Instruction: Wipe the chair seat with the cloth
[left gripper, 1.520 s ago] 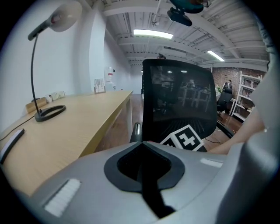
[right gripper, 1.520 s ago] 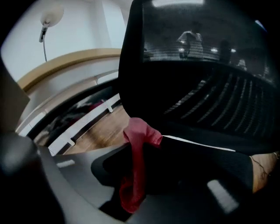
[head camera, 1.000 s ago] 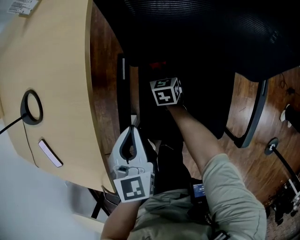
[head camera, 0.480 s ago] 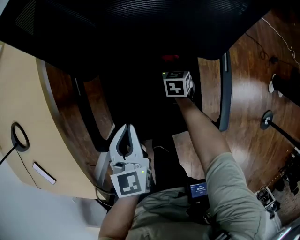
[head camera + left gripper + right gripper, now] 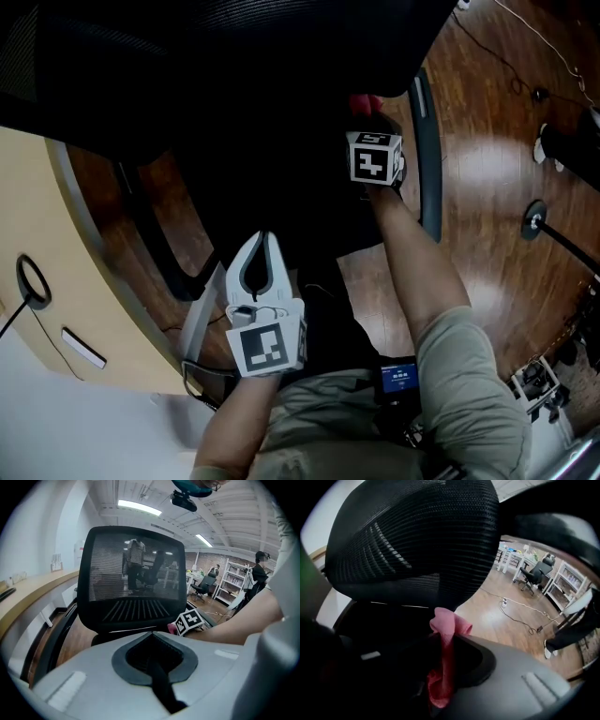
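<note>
The black mesh office chair fills the top of the head view, its dark seat below the backrest. My right gripper reaches over the seat's right side, near the right armrest. It is shut on a pink cloth, which bunches up between the jaws in the right gripper view in front of the backrest. My left gripper hangs back at the seat's near edge, shut and empty. From there the backrest and a bit of the cloth show.
A light wooden desk with a cable ring curves along the left. The left armrest stands beside it. Wood floor with a round stand base lies to the right. Another chair and shelves stand far off.
My right gripper has slid to the right over the seat with the cloth, nearer the right armrest. The head view has swung, so the desk sits further left. The left gripper has hardly moved.
</note>
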Demonstrator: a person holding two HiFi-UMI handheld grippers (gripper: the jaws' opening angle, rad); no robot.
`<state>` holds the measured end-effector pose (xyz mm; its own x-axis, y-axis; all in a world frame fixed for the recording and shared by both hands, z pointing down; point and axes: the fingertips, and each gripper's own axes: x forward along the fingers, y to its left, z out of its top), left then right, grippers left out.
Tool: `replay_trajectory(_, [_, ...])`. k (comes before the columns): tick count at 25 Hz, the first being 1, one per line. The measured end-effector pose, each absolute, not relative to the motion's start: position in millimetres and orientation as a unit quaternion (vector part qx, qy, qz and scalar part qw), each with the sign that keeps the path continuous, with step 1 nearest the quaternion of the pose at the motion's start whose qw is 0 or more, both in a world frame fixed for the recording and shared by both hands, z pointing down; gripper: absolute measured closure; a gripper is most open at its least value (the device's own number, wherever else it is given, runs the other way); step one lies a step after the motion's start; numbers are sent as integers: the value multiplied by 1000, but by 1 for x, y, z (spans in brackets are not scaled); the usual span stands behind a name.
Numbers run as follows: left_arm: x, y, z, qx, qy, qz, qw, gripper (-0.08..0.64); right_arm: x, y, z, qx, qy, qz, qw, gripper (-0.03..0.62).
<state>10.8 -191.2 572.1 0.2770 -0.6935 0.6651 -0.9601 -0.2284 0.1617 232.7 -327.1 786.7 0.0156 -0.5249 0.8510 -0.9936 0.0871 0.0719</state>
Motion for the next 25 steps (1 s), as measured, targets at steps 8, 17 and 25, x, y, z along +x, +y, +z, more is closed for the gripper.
replay_trajectory(8, [-53, -181, 545, 702, -626, 189, 283, 554, 120, -318, 736, 545, -715, 266, 347, 511])
replay_trajectory(17, [-204, -138, 532, 613, -729, 152, 264, 554, -100, -254, 721, 395, -821, 222, 347, 511])
replay_trajectory(25, [-240, -126, 546, 620, -728, 142, 255, 554, -171, -220, 751, 386, -816, 254, 348, 511])
